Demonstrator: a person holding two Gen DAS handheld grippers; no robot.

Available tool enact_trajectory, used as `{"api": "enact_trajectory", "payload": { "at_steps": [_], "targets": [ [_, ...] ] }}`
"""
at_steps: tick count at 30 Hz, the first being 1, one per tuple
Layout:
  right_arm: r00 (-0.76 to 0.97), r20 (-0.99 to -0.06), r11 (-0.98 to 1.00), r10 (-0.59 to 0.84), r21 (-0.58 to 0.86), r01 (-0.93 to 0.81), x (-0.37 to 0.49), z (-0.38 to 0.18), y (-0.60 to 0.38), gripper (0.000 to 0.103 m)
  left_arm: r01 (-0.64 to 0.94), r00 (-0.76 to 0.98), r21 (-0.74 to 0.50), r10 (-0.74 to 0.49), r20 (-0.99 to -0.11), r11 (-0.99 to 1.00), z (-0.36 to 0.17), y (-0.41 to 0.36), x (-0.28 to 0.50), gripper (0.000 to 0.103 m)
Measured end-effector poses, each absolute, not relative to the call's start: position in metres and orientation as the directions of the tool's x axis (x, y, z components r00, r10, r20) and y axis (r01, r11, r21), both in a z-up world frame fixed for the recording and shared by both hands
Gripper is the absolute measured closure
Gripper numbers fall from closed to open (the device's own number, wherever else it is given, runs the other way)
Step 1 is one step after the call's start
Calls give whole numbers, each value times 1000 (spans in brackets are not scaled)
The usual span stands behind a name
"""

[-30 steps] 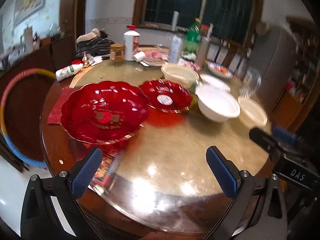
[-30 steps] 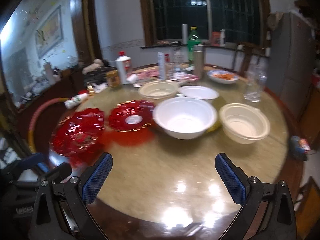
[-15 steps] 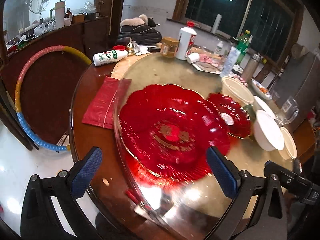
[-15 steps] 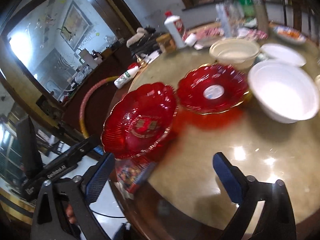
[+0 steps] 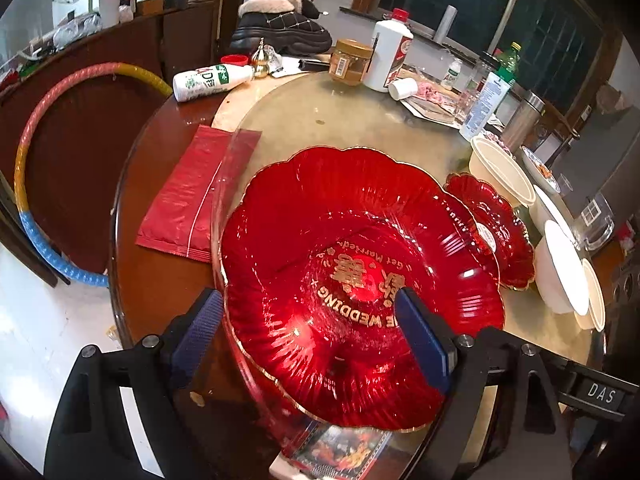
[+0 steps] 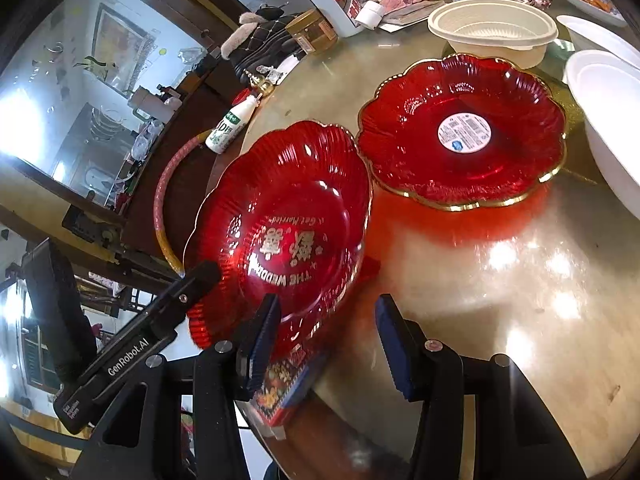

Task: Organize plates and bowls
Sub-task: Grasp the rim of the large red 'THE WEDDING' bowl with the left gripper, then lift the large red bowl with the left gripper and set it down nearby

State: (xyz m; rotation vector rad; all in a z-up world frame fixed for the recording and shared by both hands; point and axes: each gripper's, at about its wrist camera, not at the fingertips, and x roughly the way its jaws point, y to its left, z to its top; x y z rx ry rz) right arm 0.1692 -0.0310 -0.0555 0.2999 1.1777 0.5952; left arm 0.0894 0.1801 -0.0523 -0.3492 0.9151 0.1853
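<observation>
A large red scalloped plate with gold lettering (image 5: 352,276) (image 6: 280,224) sits at the near-left edge of the round table. My left gripper (image 5: 308,324) is open, its jaws straddling the plate's near-left rim. My right gripper (image 6: 326,336) is open, its jaws straddling the plate's near rim. A smaller red scalloped plate with a round sticker (image 6: 460,132) (image 5: 492,232) lies just right of the large one. A white bowl (image 6: 612,120) (image 5: 560,268) and cream bowls (image 6: 496,32) (image 5: 500,176) stand beyond it.
A colourful packet (image 6: 284,392) (image 5: 344,448) lies under the large plate's near edge. A red plastic bag (image 5: 196,192), a fallen white bottle (image 5: 208,78), a jar (image 5: 350,62) and other bottles sit at the back. A hoop (image 5: 48,152) leans at left.
Both grippers have moved in close to the large red plate and narrowed, now straddling its rim from either side. The plate looks tilted up slightly.
</observation>
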Motion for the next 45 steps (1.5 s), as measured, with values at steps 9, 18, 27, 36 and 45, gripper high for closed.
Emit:
{"api": "enact_trajectory", "payload": {
  "at_steps": [9,18,27,36,45],
  "targets": [
    [243,-786,821,568,524,-227,194,-77,-28,83,-402,539,-124,125,-833,907,-66,188,99,90],
    [325,-757,821,567,486,-301,174,-58,-34,86,-425,604,-95,204,-770,900,-43,172,71,93],
    [349,-729,805,588,486,-340,154,-43,-49,86,-426,624,-99,213,-752,899,-37,161,49,93],
    [333,-744,811,580,485,-328,155,-54,-44,86,-437,597,-107,199,-777,893,-52,165,50,92],
    [344,-766,835,542,448,-319,156,-57,-36,86,-431,590,-124,175,-788,894,-61,170,53,92]
  ]
}}
